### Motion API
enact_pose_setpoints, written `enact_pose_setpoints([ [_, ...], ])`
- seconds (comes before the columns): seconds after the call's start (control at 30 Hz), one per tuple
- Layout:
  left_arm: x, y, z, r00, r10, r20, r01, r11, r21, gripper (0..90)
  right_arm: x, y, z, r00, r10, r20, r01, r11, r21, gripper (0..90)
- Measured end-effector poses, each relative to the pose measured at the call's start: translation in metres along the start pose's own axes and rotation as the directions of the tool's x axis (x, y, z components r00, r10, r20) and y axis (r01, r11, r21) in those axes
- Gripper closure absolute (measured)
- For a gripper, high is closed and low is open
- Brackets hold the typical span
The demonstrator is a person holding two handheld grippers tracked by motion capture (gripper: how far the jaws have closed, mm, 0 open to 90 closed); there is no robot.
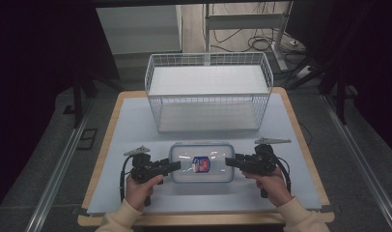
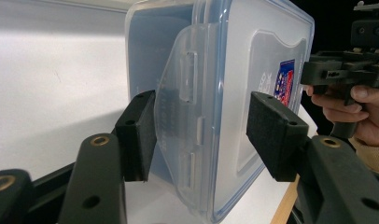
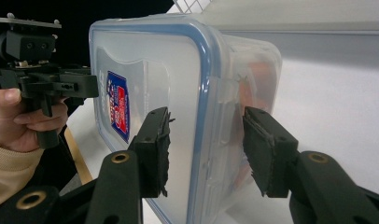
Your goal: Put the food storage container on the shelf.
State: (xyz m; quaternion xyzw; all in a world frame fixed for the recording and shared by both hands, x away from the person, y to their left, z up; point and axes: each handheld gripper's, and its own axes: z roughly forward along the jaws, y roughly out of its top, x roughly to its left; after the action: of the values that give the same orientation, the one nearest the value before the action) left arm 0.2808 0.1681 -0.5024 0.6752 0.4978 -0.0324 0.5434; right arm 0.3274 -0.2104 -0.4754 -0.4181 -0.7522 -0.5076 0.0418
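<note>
From the high view, a clear plastic container [image 1: 202,163] with a blue-sealed lid lies flat on the near middle of the white table [image 1: 131,125], with a white wire basket [image 1: 208,92] standing well beyond it at the far side. The left gripper [image 1: 175,166] comes at the container's left short end and the right gripper [image 1: 229,162] at its right short end, each held level in one of the person's hands, so the box sits squarely between the two tools; that symmetric approach looks suited either to working the end latches or to lifting the box evenly. In the left gripper view, the jaws stand partly open and straddle the container's end: one pad [image 2: 140,135] lies against or just beside the latch flap [image 2: 180,121], which is swung out from the wall, while the other pad sits over the lid with a gap visible, so nothing is clamped. In the right gripper view, the jaws likewise stand apart astride the lid's rim, one pad [image 3: 155,149] over the lid face and the other beside the side wall; whether either touches I cannot tell, but they are not closed on it.
</note>
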Motion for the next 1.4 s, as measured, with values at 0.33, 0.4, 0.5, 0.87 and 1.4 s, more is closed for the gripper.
enact_pose_setpoints([
  [0.33, -0.002, 0.004, -0.002, 0.9998, 0.017, -0.002, -0.017, 0.9998, 0.001, 44.1, 0.002, 0.002, -0.002, 0.9998, -0.022, -0.002, 0.022, 1.0, -0.006, 52.6],
  [0.4, -0.003, 0.005, -0.003, 0.9998, 0.02, 0.0, -0.02, 0.9998, -0.003, 44.1, 0.003, 0.003, -0.002, 0.9997, -0.025, -0.003, 0.025, 1.0, -0.013, 52.5],
  [0.5, -0.004, 0.007, -0.003, 0.9998, 0.02, -0.002, -0.02, 0.9998, -0.006, 44.1, 0.004, 0.005, -0.003, 0.9996, -0.027, -0.002, 0.027, 1.0, -0.016, 52.5],
  [0.87, -0.007, 0.02, -0.005, 0.9996, 0.028, 0.007, -0.028, 0.9995, -0.015, 44.4, 0.006, 0.019, -0.007, 0.999, -0.044, 0.001, 0.044, 0.999, -0.027, 52.6],
  [1.4, -0.028, 0.073, -0.017, 0.9966, 0.08, 0.019, -0.079, 0.9948, -0.065, 45.2, 0.02, 0.07, -0.027, 0.9969, -0.078, 0.01, 0.079, 0.992, -0.095, 52.4],
])
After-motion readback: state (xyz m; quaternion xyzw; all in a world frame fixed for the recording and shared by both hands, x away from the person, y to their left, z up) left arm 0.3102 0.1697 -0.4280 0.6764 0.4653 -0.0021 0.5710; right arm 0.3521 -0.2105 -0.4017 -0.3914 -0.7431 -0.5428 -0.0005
